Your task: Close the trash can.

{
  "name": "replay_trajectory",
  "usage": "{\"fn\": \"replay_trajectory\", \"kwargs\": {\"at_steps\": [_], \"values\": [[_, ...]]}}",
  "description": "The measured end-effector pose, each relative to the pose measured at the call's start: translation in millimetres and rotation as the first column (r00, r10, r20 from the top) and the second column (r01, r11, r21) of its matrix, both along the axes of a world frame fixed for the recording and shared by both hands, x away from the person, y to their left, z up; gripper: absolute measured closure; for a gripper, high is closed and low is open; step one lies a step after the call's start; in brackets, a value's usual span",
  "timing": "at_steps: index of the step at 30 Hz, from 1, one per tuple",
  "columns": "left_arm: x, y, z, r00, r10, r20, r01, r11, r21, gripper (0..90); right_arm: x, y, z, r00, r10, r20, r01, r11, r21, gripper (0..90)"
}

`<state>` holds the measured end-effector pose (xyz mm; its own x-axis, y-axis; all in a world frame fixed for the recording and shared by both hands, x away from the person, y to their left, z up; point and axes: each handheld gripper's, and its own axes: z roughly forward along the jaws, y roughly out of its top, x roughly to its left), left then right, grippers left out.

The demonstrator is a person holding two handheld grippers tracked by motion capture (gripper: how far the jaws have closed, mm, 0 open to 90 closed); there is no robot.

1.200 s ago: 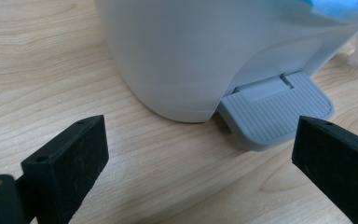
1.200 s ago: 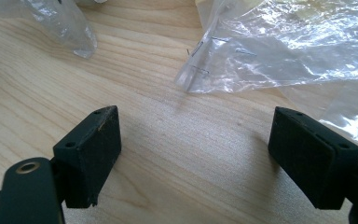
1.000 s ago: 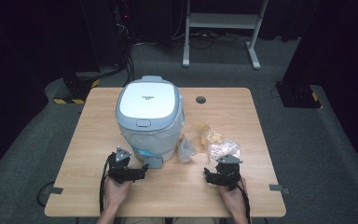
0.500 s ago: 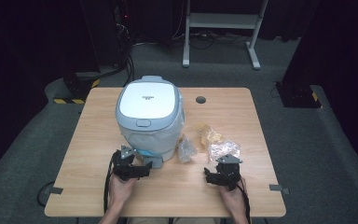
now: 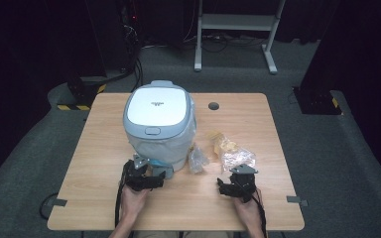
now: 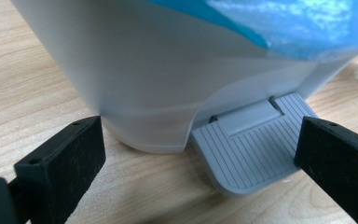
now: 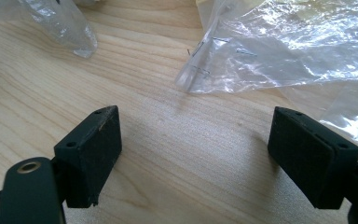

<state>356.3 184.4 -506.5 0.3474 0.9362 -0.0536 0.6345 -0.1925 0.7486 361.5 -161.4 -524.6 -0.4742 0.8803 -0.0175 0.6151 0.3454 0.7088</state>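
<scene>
Pedal (image 6: pixel 251 144) sits between the left gripper's (image 6: pixel 191 154) wide-apart jaws; press straight down on its ribs. Right gripper (image 7: pixel 196 154), also gaping, waits near bag (image 7: pixel 279 51).

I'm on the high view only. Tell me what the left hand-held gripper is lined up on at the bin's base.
Observer: The left hand-held gripper faces the bin's grey ribbed pedal, jaws wide open on either side of it.
Operator: Report any contact.
Observer: None; both jaws stand clear of the pedal and the white bin.
Operator: Now the right one.
Observer: The right hand-held gripper is open over bare table, with the clear plastic bag just ahead, untouched.
</scene>
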Motion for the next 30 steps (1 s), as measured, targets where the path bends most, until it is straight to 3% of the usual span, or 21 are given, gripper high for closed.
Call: {"fn": "replay_trajectory", "kwargs": {"at_steps": [4,15,27,30], "values": [[0.2,-0.7,-0.6,1.0,-0.006,-0.007,0.006,1.0,0.002,1.5,0.0,0.0,0.0,1.0,0.0,-0.001,0.0,1.0,0.001,17.3],[-1.3,0.8,-6.2,0.9991,-0.013,0.039,0.012,0.9998,0.013,0.9,0.0,0.0,0.0,1.0,0.001,0.001,-0.001,1.0,0.0,17.3],[-4.2,0.1,-10.3,0.9987,-0.007,0.051,0.007,1.0,-0.001,2.1,0.0,-0.1,-0.1,1.0,0.002,0.001,-0.002,1.0,-0.001,17.3],[-3.9,0.6,-10.2,0.9983,-0.01,0.058,0.009,0.9998,0.016,2.2,0.0,0.0,-0.1,1.0,0.001,0.001,-0.001,1.0,0.0,17.3]]}}
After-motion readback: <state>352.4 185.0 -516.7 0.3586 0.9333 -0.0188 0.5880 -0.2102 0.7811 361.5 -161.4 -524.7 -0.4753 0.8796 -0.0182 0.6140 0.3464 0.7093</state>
